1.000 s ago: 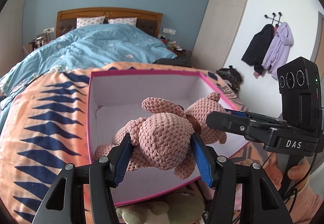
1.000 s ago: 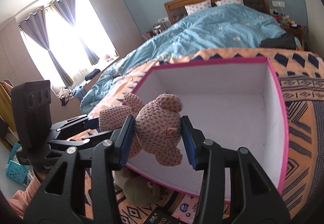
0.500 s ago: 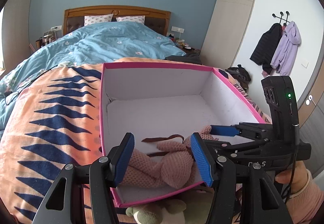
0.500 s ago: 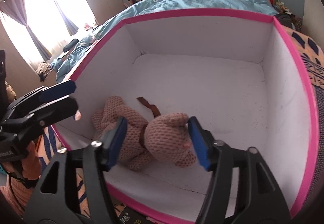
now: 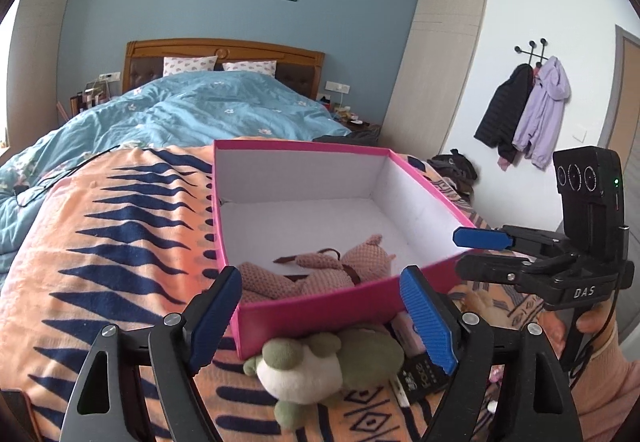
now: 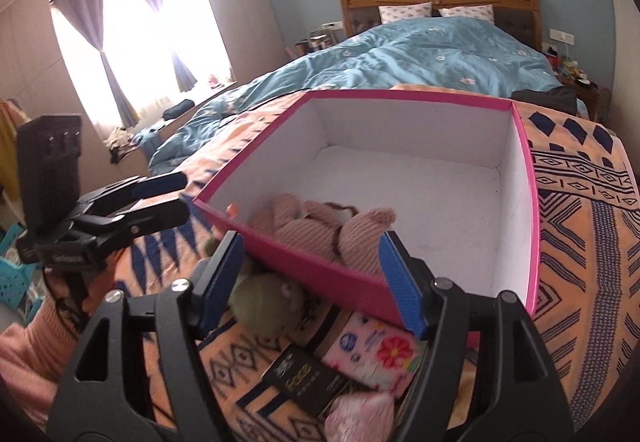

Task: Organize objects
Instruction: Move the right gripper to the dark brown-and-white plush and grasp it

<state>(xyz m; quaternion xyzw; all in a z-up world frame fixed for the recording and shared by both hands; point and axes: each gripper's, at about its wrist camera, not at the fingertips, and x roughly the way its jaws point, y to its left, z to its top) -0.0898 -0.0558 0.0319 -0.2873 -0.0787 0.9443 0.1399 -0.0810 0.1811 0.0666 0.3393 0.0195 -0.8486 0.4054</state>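
Bedroom: blue wall, wooden headboard, blue duvet (image 5: 208,114) on the bed, orange and navy patterned blanket (image 5: 100,242) spread at its foot.
Box: pink box (image 5: 312,306) with white inside sits on the blanket.
Pink toy: crocheted pink plush (image 5: 320,270) lies on its side on the box floor, against the near wall.
Left gripper (image 5: 320,318): jaws spread wide, holding nothing, just before the box's near wall.
Right gripper (image 6: 316,274): jaws apart, empty, at the box's near rim.
Outside box: green plush (image 5: 316,370), black packet (image 6: 308,382) and floral pack (image 6: 372,350) lie on the blanket beside the near wall.
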